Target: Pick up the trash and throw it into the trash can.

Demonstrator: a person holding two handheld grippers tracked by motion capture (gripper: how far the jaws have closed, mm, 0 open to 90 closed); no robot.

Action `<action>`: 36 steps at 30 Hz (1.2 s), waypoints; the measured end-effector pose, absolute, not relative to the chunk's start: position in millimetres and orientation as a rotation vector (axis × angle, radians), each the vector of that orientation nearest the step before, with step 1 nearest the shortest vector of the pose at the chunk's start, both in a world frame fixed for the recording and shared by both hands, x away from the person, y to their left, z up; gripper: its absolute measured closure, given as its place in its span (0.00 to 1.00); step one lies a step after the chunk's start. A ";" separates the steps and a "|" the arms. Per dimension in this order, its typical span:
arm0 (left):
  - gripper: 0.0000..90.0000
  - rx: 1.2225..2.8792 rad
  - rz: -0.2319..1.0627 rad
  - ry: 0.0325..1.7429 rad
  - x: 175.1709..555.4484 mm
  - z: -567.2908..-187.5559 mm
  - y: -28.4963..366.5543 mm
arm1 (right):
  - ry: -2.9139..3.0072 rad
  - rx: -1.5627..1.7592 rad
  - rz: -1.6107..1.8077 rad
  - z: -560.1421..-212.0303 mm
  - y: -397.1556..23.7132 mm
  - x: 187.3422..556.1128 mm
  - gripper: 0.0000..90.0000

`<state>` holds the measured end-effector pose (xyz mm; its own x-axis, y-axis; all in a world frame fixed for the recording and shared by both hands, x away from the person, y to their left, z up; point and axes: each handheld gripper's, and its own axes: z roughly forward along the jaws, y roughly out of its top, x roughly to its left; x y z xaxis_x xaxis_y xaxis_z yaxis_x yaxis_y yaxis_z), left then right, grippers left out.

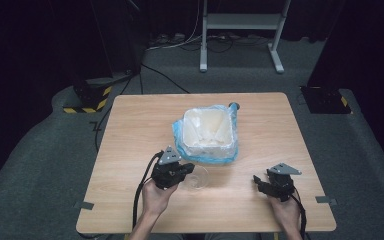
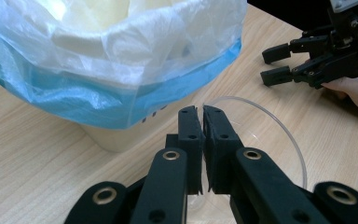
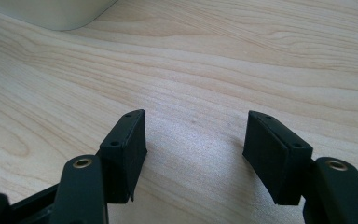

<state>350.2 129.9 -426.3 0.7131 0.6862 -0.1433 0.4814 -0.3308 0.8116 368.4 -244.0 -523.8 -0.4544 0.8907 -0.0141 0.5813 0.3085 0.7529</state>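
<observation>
A: Start with the biggest thing. On the worktop we have the white bin, lined with a thin blue and white plastic bag folded over its rim. We'd judge the bin stiff and light, and the bag soft and slippery, likely to slide or tear if pulled.

B: And just in front of the bin sits the clear plastic cup, rim up as far as we can tell. It looks thin and very light, so it should flex or crack under a hard squeeze.

A: Where do we take hold, then?

B: On the rim wall, with a gentle pinch. The left tongs already seem to be doing that: in the left gripper view they are clenched, nearly pad to pad, apparently with the cup's clear wall between them, though the plastic is too transparent for us to be sure.

A: The right tongs lie well to the right of the bin, released and grasping nothing.

B: The high view gives us the layout around the bin. The left gripper view adds the curve of the cup's rim and the bag's wrinkles. The right gripper view shows its spread jaws above bare wood, with a corner of the bin beyond.
</observation>
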 end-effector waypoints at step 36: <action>0.96 1.936 0.237 0.848 358.1 -359.0 142.9 | 2.148 1.310 0.963 -523.8 -244.1 368.6 0.42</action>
<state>358.1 142.9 -359.0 0.7383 0.6491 -0.1833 0.4595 -0.2851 0.8412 368.6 -244.1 -523.8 -0.4516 0.8921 -0.0147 0.5827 0.3073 0.7523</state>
